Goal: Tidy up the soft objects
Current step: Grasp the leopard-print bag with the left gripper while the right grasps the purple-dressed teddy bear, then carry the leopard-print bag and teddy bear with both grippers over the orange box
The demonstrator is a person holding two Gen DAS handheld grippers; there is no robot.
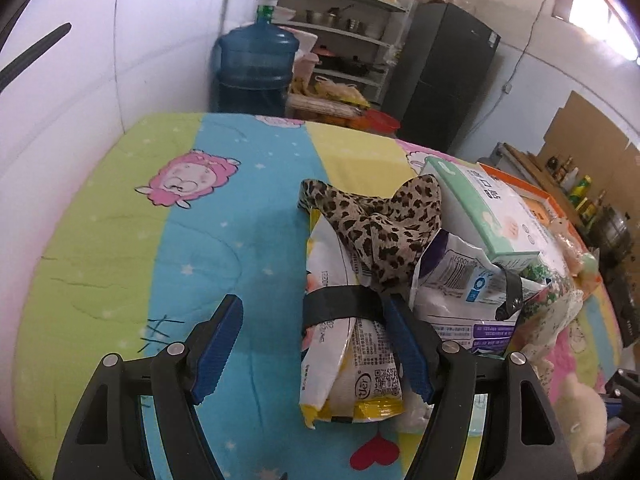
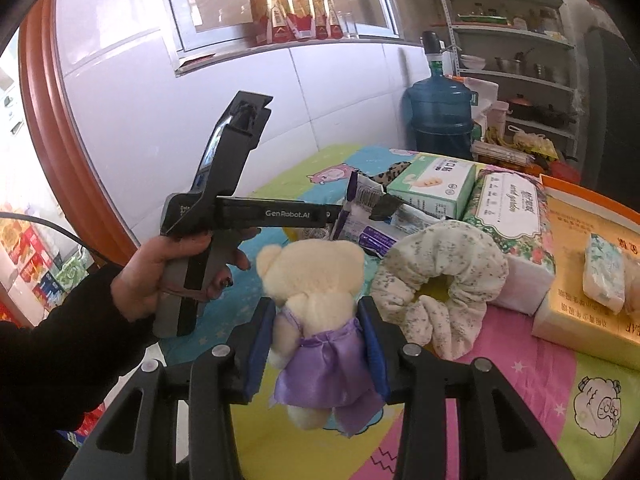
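Your right gripper [image 2: 316, 344] pinches the bear [image 2: 312, 304], a cream plush in a purple satin dress. The blue pads press its body from both sides, and it hangs upright with its back to the camera, feet clear of the quilt [image 2: 520, 364]. That grip at the waist looks sensible: the dress is slippery and the stuffing gives, so a hold on the thickest part should keep it from sliding out.

Just beside the bear lies the scrunchie [image 2: 440, 276], a floral fabric ring slumped on the pink stripe and leaning on the tissue pack [image 2: 516, 220]. Behind that pack sits the green box [image 2: 432, 188], and to the right the orange box [image 2: 592, 248], with a small floral packet [image 2: 604, 272] resting on top. That box top may be where soft things are gathering, though I cannot be sure.

Your left gripper [image 1: 316, 344] has its jaws spread wide and grips nothing. One pad hangs over bare blue quilt; the other sits against the snack bag [image 1: 348, 376], with the leopard cloth [image 1: 384, 224] draped across the pile beyond it. From the right wrist view, your left hand [image 2: 168, 268] holds that tool level, its tips reaching in among the wrappers near the green box. Open jaws over the heap suggest a pick being lined up, probably the leopard cloth, which is the one soft thing there. It lies tangled over slick bags, so a careless close could drag a wrapper along.
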